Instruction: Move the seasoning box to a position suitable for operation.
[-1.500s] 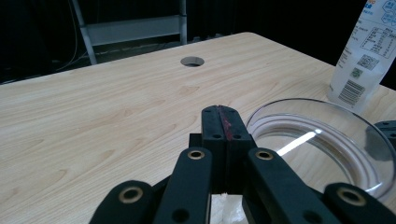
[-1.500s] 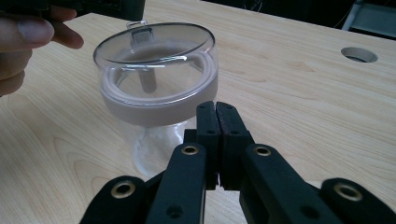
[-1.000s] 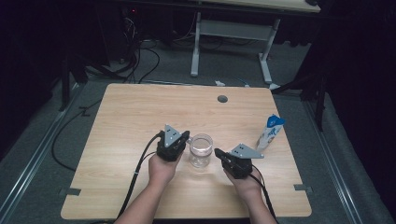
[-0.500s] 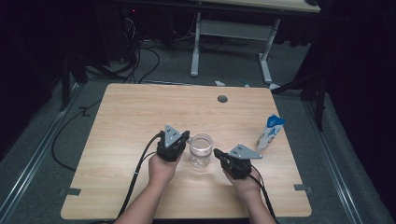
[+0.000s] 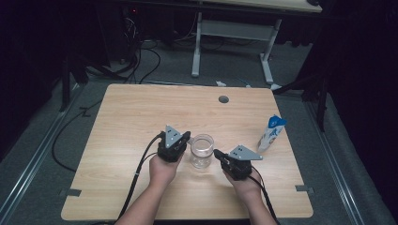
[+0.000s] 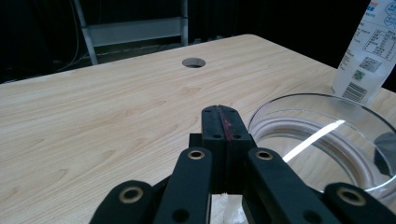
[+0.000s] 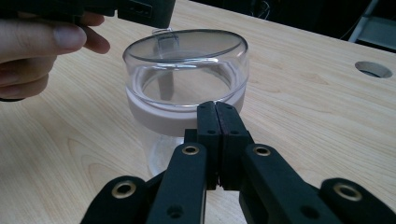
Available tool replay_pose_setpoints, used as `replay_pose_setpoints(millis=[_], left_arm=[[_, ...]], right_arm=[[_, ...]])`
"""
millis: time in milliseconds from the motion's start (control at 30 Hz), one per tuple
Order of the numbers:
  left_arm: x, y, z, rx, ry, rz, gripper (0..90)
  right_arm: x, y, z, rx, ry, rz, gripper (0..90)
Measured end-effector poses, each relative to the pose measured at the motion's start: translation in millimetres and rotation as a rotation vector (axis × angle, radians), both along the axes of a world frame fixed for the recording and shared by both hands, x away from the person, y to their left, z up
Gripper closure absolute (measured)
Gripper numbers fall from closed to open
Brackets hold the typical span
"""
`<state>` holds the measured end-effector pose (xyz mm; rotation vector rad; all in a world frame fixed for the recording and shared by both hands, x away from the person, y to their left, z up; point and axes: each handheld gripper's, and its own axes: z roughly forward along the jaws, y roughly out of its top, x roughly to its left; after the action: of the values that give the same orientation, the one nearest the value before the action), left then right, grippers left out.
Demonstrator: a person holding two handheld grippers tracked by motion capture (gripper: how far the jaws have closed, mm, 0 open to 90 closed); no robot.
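A clear glass jar (image 5: 201,151) stands upright and without a lid near the middle of the wooden table (image 5: 131,117). My left gripper (image 5: 185,136) rests just left of the jar, its jaws shut with nothing between them. In the left gripper view the closed tips (image 6: 221,122) sit beside the jar's rim (image 6: 327,135). My right gripper (image 5: 218,153) lies just right of the jar and points at it, also shut on nothing. In the right gripper view its tips (image 7: 217,116) are close to the jar (image 7: 187,88), whose lower part carries a white band.
A blue and white carton (image 5: 271,133) stands upright near the table's right edge, also seen in the left gripper view as a carton (image 6: 369,51). A round cable hole (image 5: 223,99) lies at the back middle. Beyond the table stand a metal frame (image 5: 230,33) and floor cables.
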<state>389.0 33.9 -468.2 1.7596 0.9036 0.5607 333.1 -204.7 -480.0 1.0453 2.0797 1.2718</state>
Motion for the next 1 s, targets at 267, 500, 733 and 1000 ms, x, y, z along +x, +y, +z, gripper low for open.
replay_pose_setpoints(millis=[267,500,733,1000], left_arm=[[-0.1,0.1,-0.4,-0.005,-0.001,0.000,90.0],[-0.1,0.2,-0.6,-0.008,0.000,0.001,90.0],[0.2,0.6,-0.8,-0.012,0.002,0.002,90.0],[1.2,1.1,-2.1,-0.019,0.009,0.004,90.0]], right_arm=[[0.4,-0.1,-0.3,-0.007,0.000,-0.003,89.2],[1.3,-0.7,-0.9,-0.009,0.001,-0.006,89.2],[2.0,-1.1,-1.6,-0.015,0.005,-0.009,89.2],[1.9,-1.2,-1.3,-0.010,0.003,-0.011,89.2]])
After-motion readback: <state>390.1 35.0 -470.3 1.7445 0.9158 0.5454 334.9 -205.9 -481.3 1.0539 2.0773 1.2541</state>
